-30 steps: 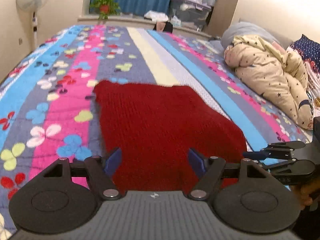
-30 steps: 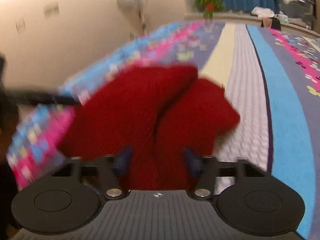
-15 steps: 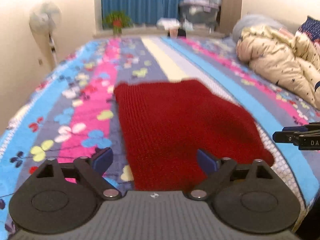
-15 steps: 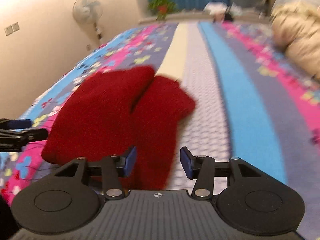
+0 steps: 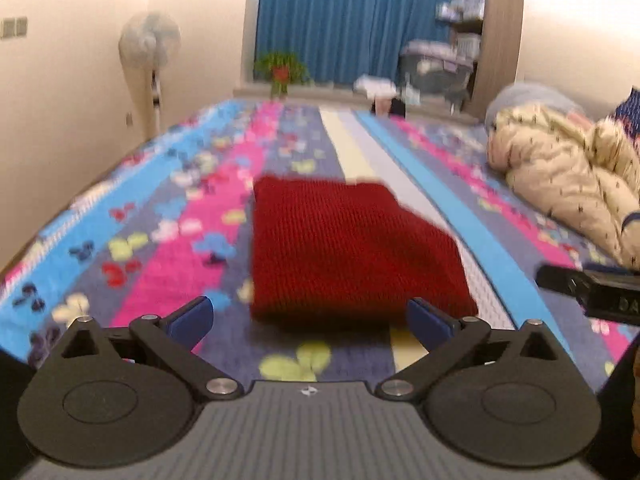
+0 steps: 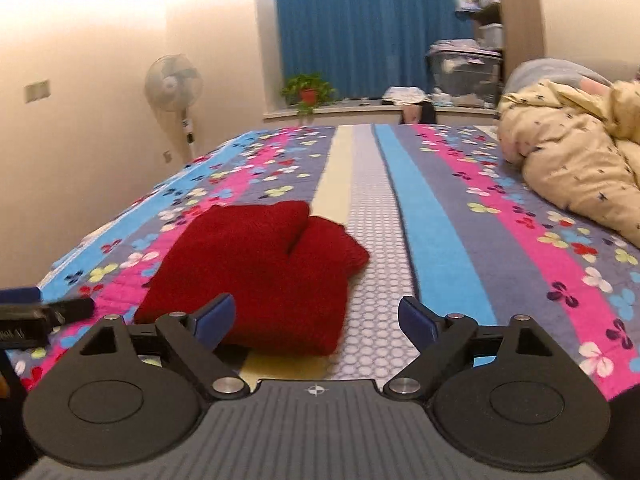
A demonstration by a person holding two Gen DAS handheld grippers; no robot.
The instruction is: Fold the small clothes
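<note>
A dark red knitted garment [image 5: 344, 248] lies folded flat on the striped, flowered bedspread [image 5: 160, 240]; it also shows in the right wrist view [image 6: 260, 272], left of centre. My left gripper [image 5: 310, 316] is open and empty, just short of the garment's near edge. My right gripper [image 6: 316, 316] is open and empty, near the garment's near right corner. Each gripper's tip shows at the edge of the other's view: the right one [image 5: 588, 288] and the left one [image 6: 36, 312].
A cream star-printed quilt [image 5: 568, 184] is heaped on the bed's right side. A standing fan [image 6: 176, 92] is by the left wall. A potted plant [image 6: 308, 92], storage bins [image 6: 464, 68] and blue curtains are beyond the bed's far end.
Both grippers have drawn back from the garment and opened wider. The garment now lies folded and free on the bed, farther from both cameras.
</note>
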